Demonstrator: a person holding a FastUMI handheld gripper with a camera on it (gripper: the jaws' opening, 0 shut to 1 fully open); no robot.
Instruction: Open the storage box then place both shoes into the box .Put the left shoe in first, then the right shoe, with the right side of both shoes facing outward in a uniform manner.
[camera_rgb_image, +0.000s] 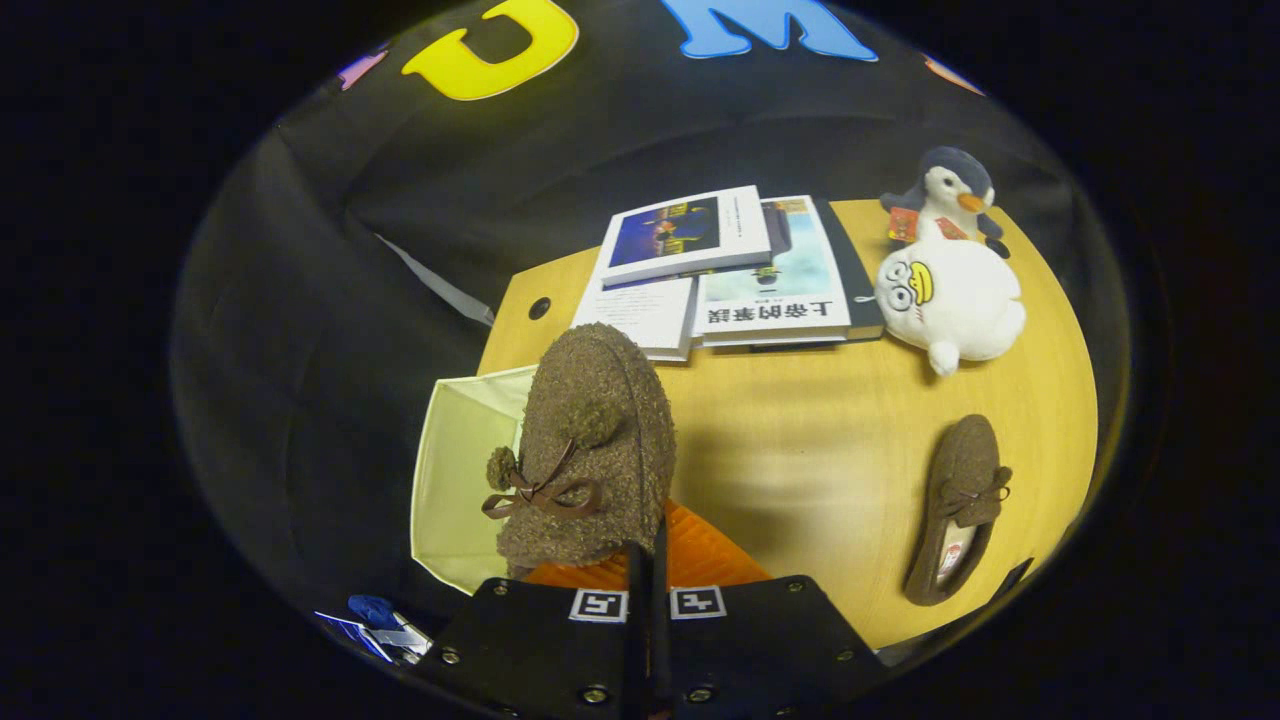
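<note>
Holding: the claw (647, 570) was closed nearly all the way, its orange fingers (705, 560) pinching the heel rim of a brown fleecy shoe (590, 450), which stood toe-up ahead of them.
Held shoe: it hung over the near edge of the table (820, 470), beside and partly above the pale yellow storage box (460, 470), whose open inside showed.
Other shoe: the second brown shoe (960, 505) lay on the table well to the right, sole down, opening toward the claw, bow (975, 495) on top.
Handling: both shoes looked light, soft and floppy, a moccasin slipper with fuzzy upper; the fabric would likely give under a pinch and not slip, though a thin rim hold could let the toe swing.
Where to grip: the heel collar seemed the best place, as thin enough for the narrow fingers; the bow and pompoms were too loose to trust.
Box: it looked like thin fabric walls that might flex or shift if the shoe pushed them.
Surroundings: a stack of books (715, 270) lay across the far side, with a white duck plush (950, 300) and a penguin plush (950, 195) beyond the second shoe.
Obstacles: nothing stood between the held shoe and the box; the plush toys sat near the second shoe but apart from it.
</note>
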